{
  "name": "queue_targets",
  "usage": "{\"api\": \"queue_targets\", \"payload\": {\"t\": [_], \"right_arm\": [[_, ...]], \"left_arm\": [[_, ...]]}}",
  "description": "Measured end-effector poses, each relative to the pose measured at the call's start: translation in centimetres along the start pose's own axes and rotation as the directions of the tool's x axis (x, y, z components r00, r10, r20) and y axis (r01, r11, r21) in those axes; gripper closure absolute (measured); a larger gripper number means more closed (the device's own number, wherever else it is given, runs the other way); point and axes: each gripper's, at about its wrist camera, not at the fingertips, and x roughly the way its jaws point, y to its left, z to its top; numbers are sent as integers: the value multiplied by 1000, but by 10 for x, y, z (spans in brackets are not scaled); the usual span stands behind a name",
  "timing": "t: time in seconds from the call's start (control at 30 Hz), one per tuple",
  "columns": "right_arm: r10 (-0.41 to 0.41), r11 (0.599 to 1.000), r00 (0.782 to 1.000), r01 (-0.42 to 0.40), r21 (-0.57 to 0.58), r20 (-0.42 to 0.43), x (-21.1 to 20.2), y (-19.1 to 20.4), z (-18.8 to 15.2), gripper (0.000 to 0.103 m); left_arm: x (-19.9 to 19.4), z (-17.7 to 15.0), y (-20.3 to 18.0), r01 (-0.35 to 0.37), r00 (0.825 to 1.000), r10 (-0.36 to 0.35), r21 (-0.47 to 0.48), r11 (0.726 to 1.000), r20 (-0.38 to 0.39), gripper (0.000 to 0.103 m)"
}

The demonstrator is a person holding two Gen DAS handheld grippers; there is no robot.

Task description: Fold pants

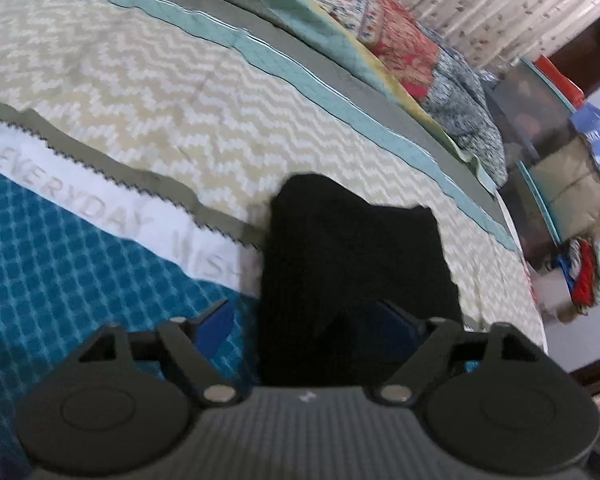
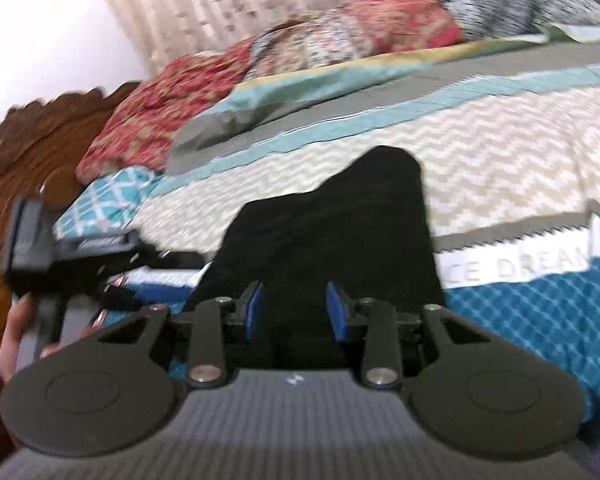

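The black pants [image 1: 352, 252] lie folded into a compact bundle on the patterned bedspread [image 1: 140, 92]. In the left wrist view my left gripper [image 1: 316, 320] is open wide, its blue pads [image 1: 220, 318] on either side of the bundle's near end, not pinching it. In the right wrist view the pants [image 2: 332, 236] lie just ahead of my right gripper [image 2: 296, 310], which is open with its blue pads [image 2: 254, 308] apart over the cloth's near edge. The left gripper [image 2: 60, 248] shows at the left of that view, held in a hand.
A pile of colourful quilts [image 2: 340, 32] and a pillow [image 2: 260, 96] lie at the far side of the bed. A wooden headboard [image 2: 40, 140] stands on the left. Stacked storage boxes [image 1: 548, 140] stand past the bed's end by a curtain [image 1: 480, 0].
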Motion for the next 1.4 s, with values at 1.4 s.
{"api": "queue_targets", "payload": {"t": [1.4], "right_arm": [[-43,993,999,40,108,27,-16,-39,-1,51]], "left_arm": [[2,-11,-7,24,999,-25,-14,1000,-48,5]]}}
